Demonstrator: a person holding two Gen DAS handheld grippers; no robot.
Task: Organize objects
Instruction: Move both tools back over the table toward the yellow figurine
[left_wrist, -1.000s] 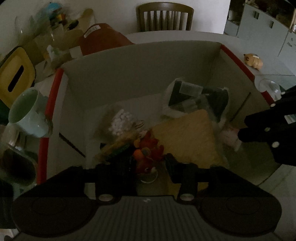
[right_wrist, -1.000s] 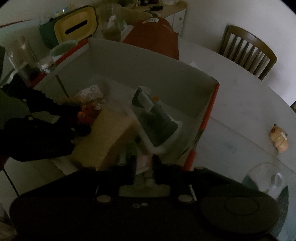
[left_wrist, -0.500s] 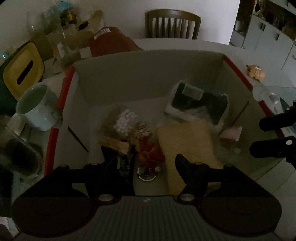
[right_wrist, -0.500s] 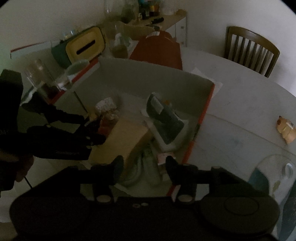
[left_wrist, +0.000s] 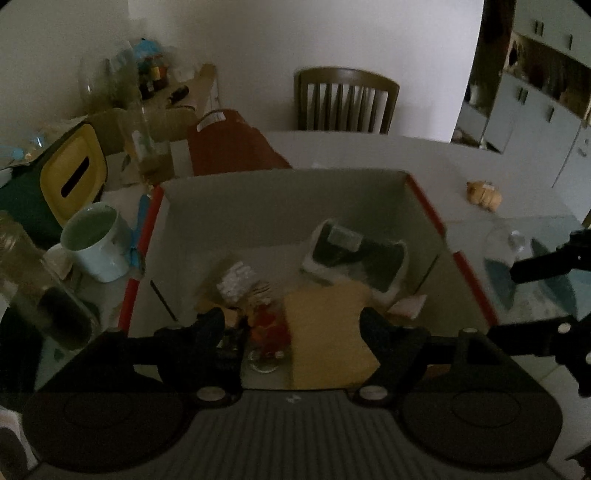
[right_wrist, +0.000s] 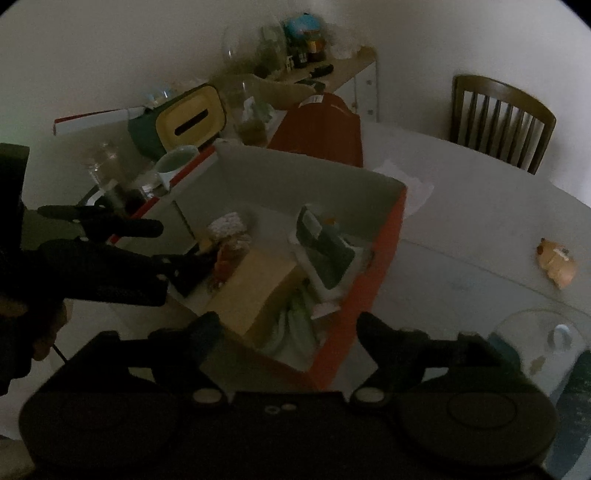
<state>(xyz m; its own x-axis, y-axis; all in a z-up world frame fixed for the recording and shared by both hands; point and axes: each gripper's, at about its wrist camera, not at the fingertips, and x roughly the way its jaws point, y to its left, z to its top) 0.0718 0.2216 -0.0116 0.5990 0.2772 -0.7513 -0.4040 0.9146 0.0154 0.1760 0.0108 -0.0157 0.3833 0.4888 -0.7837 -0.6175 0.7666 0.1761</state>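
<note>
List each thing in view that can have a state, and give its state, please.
left gripper: open, empty, above the box.
right gripper: open, empty.
cardboard box: open, holding several items.
yellow pad: lying flat inside the box.
mug: upright, outside the box.
toy figure: on the table, outside the box.

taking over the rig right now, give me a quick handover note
Left gripper: open, empty, above the near edge of the box.
Right gripper: open, empty, above the box's near right corner.
In the box: yellow sponge, red toy, dark packet in plastic, bag of white bits.
Left out: small orange figure on the table, right of the box; probably next.
</note>
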